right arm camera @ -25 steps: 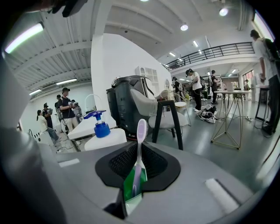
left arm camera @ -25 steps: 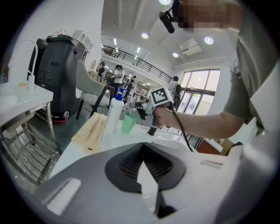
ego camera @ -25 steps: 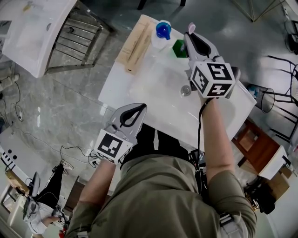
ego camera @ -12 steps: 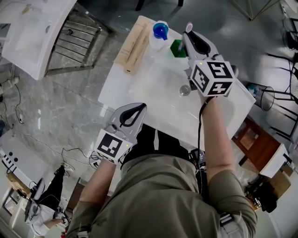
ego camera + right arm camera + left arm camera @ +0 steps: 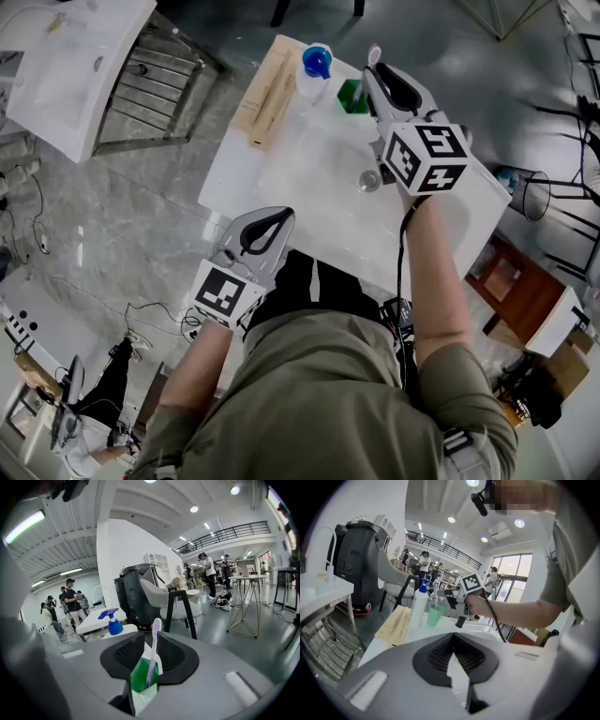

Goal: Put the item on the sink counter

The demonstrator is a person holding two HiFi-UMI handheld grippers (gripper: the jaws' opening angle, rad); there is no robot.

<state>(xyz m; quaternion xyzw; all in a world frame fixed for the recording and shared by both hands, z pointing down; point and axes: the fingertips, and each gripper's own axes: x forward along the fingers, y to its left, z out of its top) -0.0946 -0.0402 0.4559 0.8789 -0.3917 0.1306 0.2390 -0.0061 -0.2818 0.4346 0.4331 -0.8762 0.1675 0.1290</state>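
A white sink counter [image 5: 242,167] lies below me, its basin drain [image 5: 368,181] in the middle. At its far end stand a green cup [image 5: 351,97] and a clear bottle with a blue pump top [image 5: 316,64]. My right gripper [image 5: 373,71] hovers just right of the cup, shut on a lilac toothbrush [image 5: 153,644] held upright with its head [image 5: 374,54] on top. In the right gripper view the handle's lower end lines up with the green cup [image 5: 140,679]. My left gripper [image 5: 270,221] stays at the counter's near edge, shut and holding nothing.
A long wooden box [image 5: 270,89] lies along the counter's far left edge. A second white sink on a metal rack [image 5: 150,80] stands at left, a wire bin [image 5: 539,202] at right. People and chairs fill the room behind.
My right gripper has shifted slightly left and away with the toothbrush, nearer the green cup. The left gripper has barely moved.
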